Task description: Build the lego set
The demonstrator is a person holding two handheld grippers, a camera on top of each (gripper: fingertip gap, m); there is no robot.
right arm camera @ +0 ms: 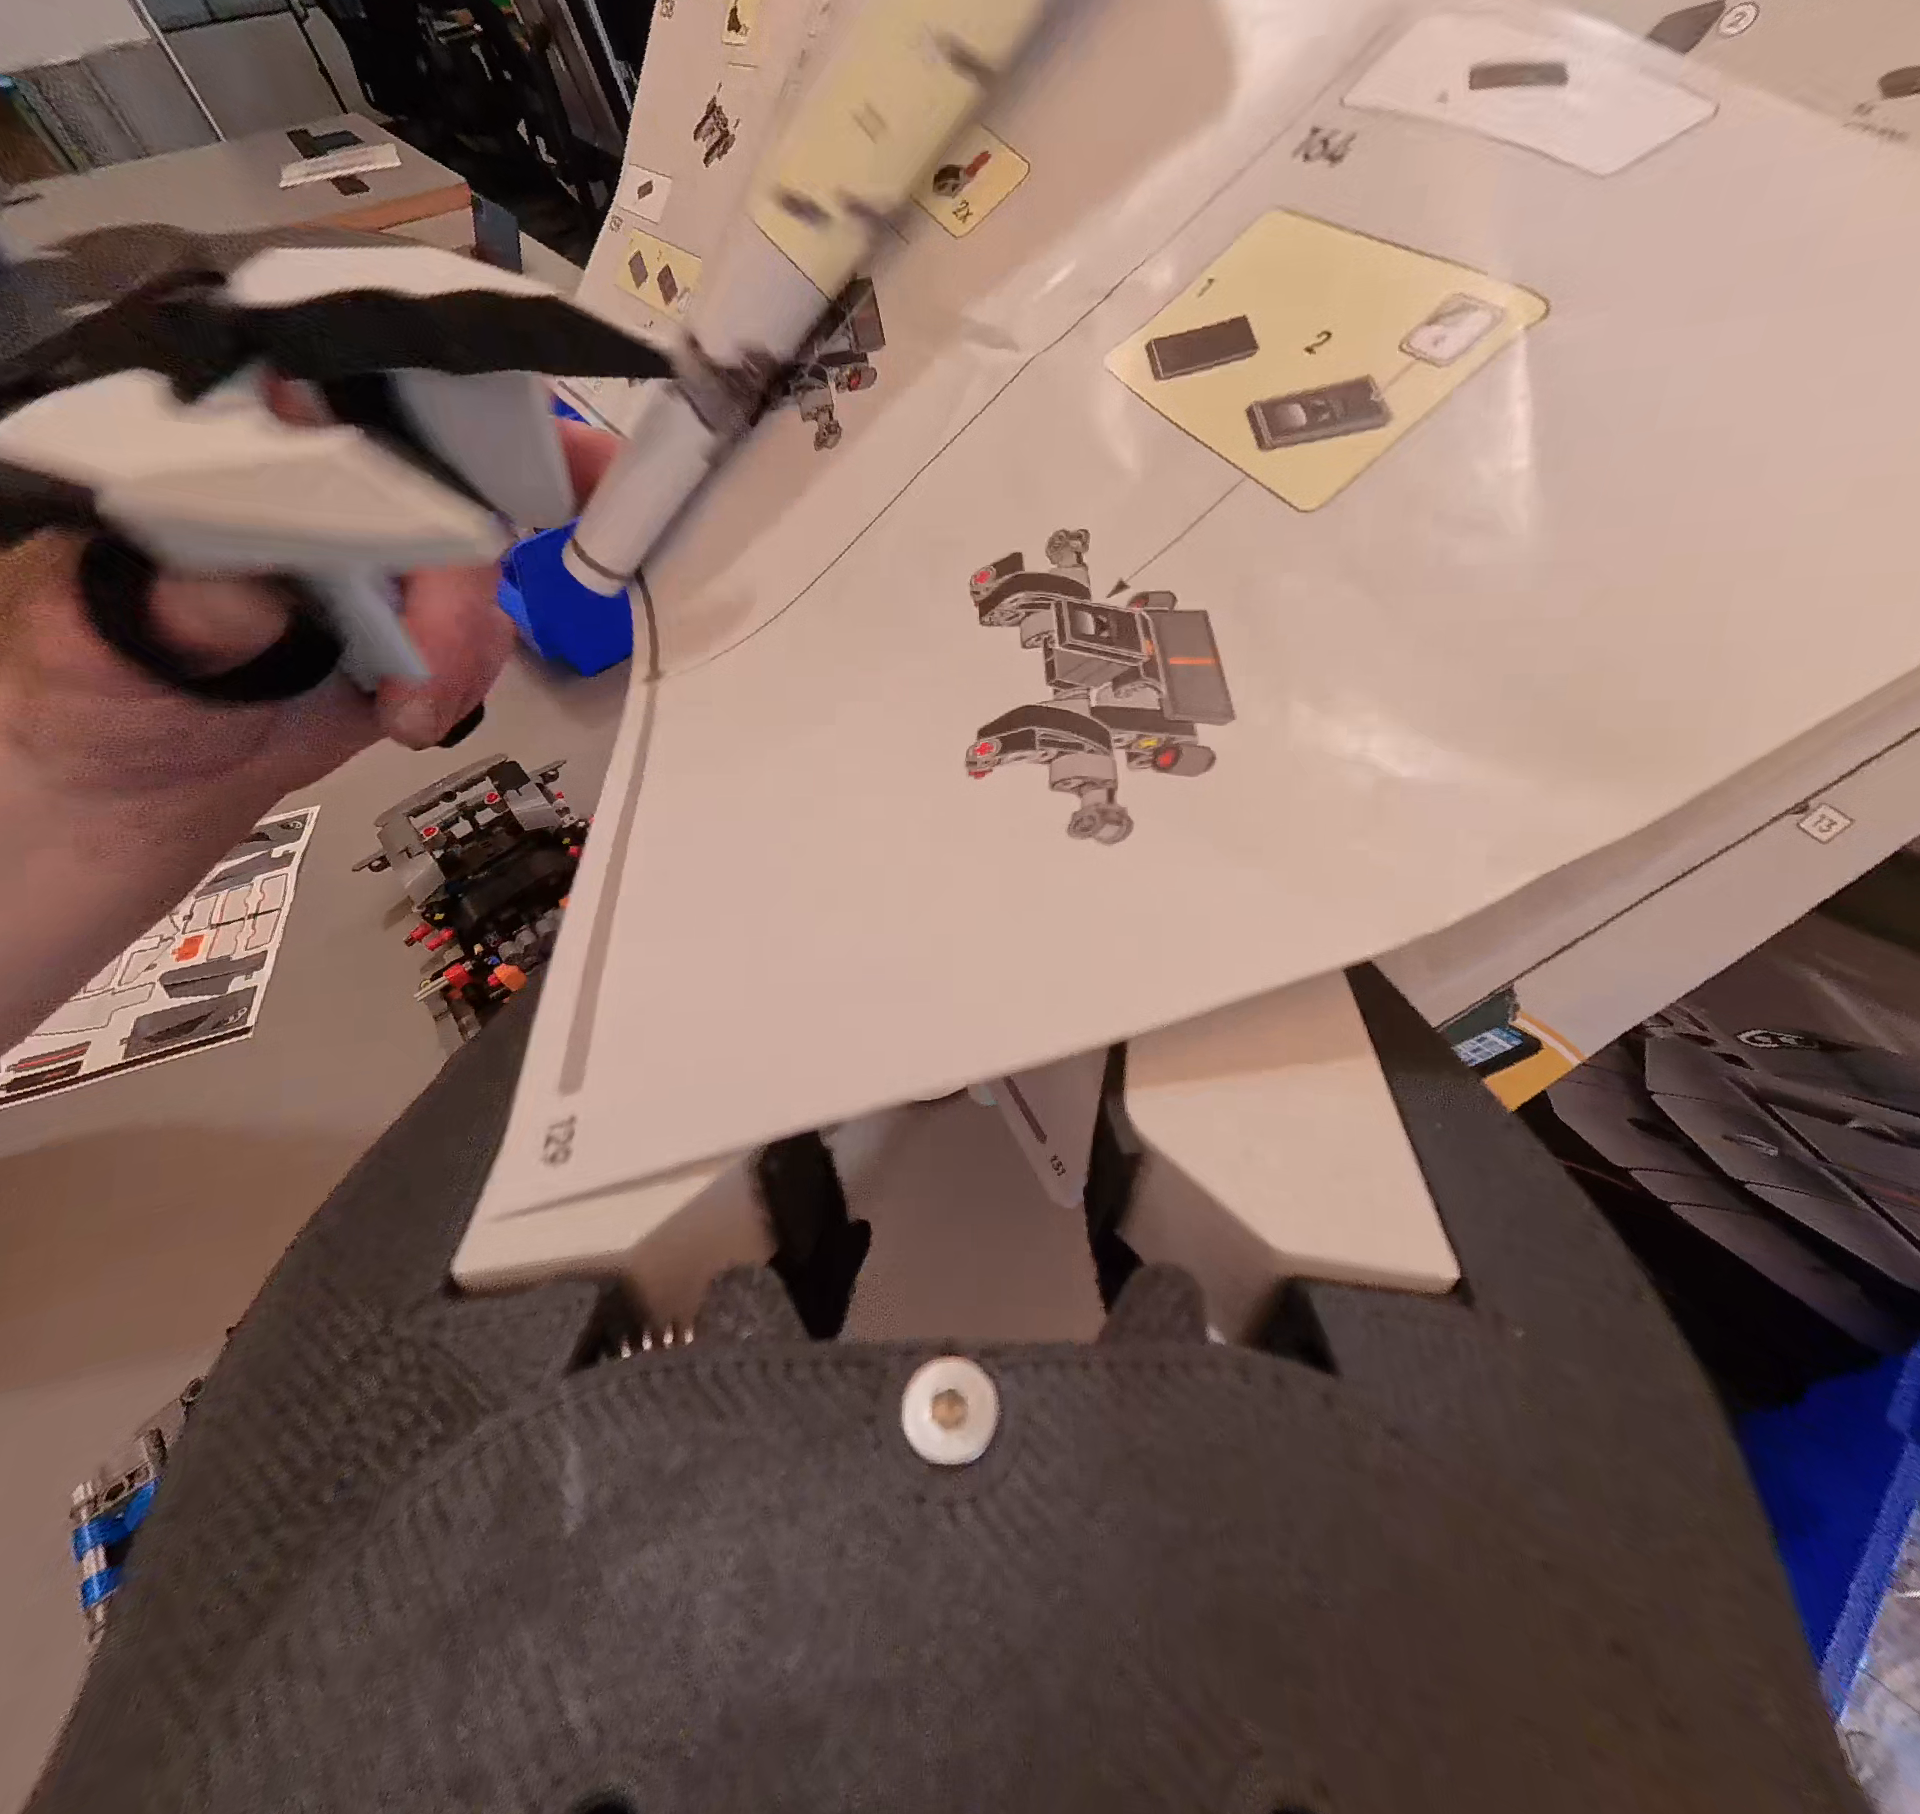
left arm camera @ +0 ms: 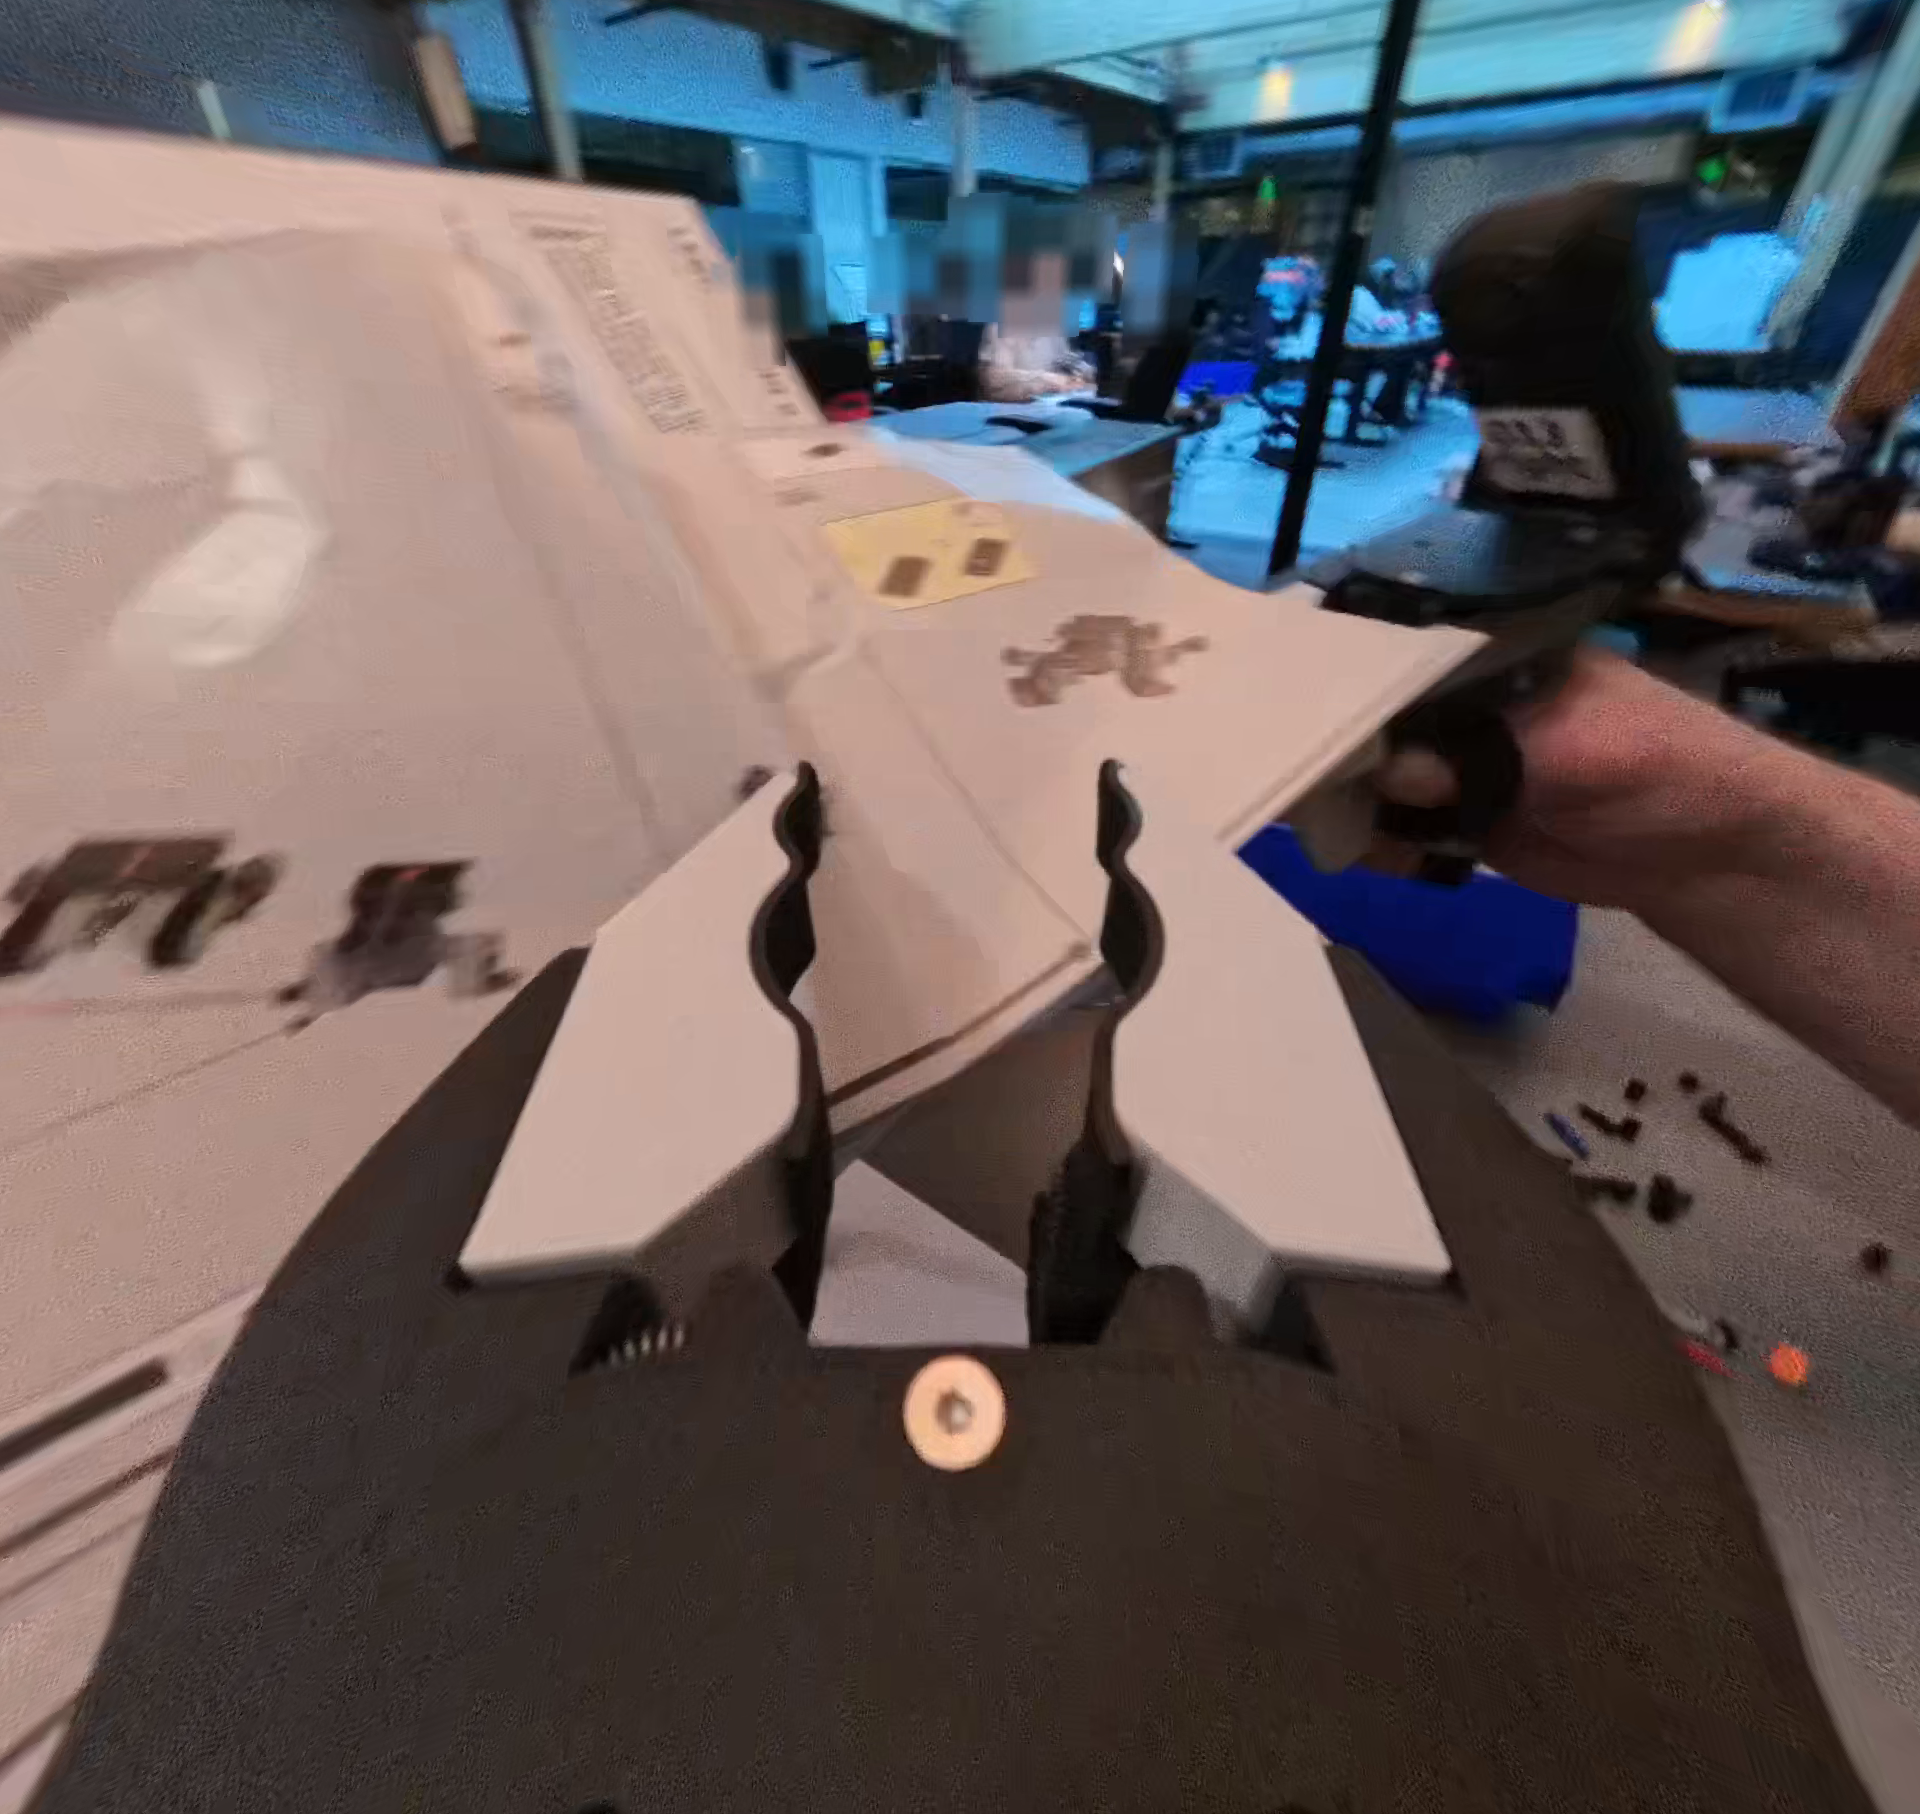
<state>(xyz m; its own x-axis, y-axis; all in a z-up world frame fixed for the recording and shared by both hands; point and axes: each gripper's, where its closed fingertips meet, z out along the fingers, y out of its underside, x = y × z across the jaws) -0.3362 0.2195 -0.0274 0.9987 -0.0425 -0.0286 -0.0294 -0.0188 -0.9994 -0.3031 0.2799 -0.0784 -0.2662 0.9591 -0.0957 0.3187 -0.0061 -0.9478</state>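
Note:
The open instruction booklet [left arm camera: 436,538] is lifted off the table between both grippers. My left gripper [left arm camera: 956,788] is open, and the booklet's lower corner and a curled bundle of pages sit in the gap against its right finger. In the right wrist view the left gripper [right arm camera: 582,455] reaches into the curled pages. A booklet page [right arm camera: 1039,725] lies over my right gripper [right arm camera: 966,1089] and hides its fingertips; its finger bases stand apart. From the left wrist view the right gripper [left arm camera: 1455,725] is at the page's far edge. The partly built black lego model [right arm camera: 478,881] sits on the table below.
A sticker sheet [right arm camera: 166,954] lies left of the model. A blue bin [left arm camera: 1434,933] stands behind the booklet. Several small loose pieces [left arm camera: 1662,1151] and an orange one [left arm camera: 1787,1364] are scattered at the right. Dark bags of parts [right arm camera: 1766,1141] lie under the booklet's right side.

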